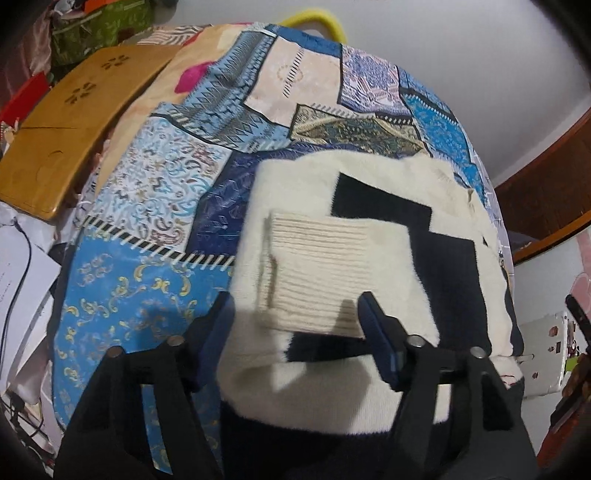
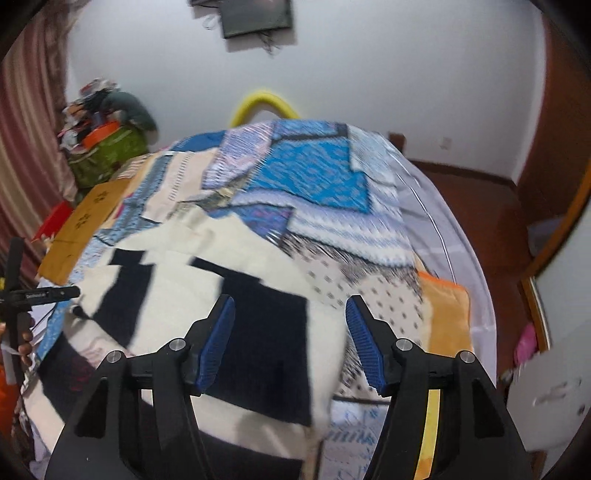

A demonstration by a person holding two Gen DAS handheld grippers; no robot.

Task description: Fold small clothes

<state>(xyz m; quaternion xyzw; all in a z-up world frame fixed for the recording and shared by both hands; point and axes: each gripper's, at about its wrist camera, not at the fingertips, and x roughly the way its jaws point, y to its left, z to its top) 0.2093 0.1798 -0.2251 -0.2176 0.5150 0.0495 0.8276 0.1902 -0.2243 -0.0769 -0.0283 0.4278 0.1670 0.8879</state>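
A cream and black block-pattern sweater (image 1: 295, 184) lies spread on a blue patchwork bedspread (image 1: 166, 177). Its ribbed cream cuff (image 1: 317, 266) is folded over the body. My left gripper (image 1: 295, 332) hovers just above that cuff. Its jaws are open with the cuff's near edge between the fingers; the left finger stands clear of it. In the right wrist view the sweater (image 2: 177, 266) fills the lower left, blurred. My right gripper (image 2: 290, 332) is open above its black patch near the right edge, with nothing gripped.
A wooden board (image 1: 66, 122) lies along the bed's left side, with papers and cables below it. A yellow hoop (image 1: 317, 18) stands past the far edge. Piled bags (image 2: 107, 147) sit at the back left. The bed's right edge (image 2: 454, 258) drops to a wooden floor (image 2: 480, 206).
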